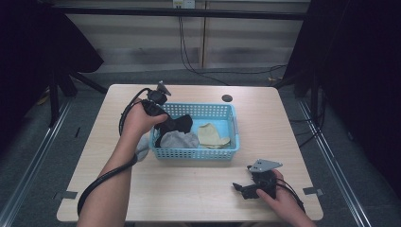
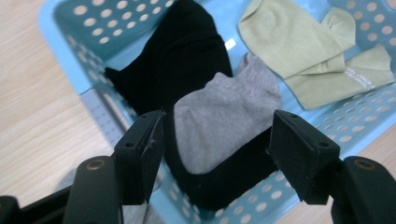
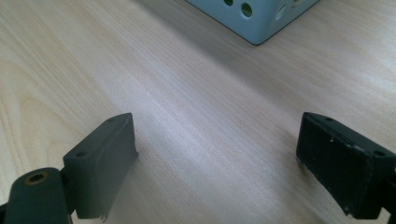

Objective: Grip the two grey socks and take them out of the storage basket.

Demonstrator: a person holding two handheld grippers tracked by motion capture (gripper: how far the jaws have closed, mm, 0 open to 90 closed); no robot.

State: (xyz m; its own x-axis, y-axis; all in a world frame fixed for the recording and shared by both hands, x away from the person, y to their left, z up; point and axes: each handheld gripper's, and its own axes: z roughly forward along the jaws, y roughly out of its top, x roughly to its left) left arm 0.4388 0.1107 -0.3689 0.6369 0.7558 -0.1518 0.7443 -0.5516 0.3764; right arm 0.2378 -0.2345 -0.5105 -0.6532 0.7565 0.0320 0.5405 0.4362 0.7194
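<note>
I count one blue perforated basket (image 1: 194, 152) on the counter (image 1: 189, 194), and three kinds of sock inside it: one black sock (image 2: 187, 51) at its left end, one grey sock (image 2: 224, 121) lying on top of the black one, and a pale green pair (image 2: 317, 56), two socks overlapping, towards the right end. Another bit of grey cloth (image 1: 143, 146) lies outside the basket's left wall, under my left wrist. My left tool (image 2: 215, 147) hangs over the basket's left end, tipped down at the grey sock, its jaws spread apart and gripping nothing. My right tool (image 1: 242, 188) sits low near the front right of the counter, jaws wide, nothing between them but bare wood.
</note>
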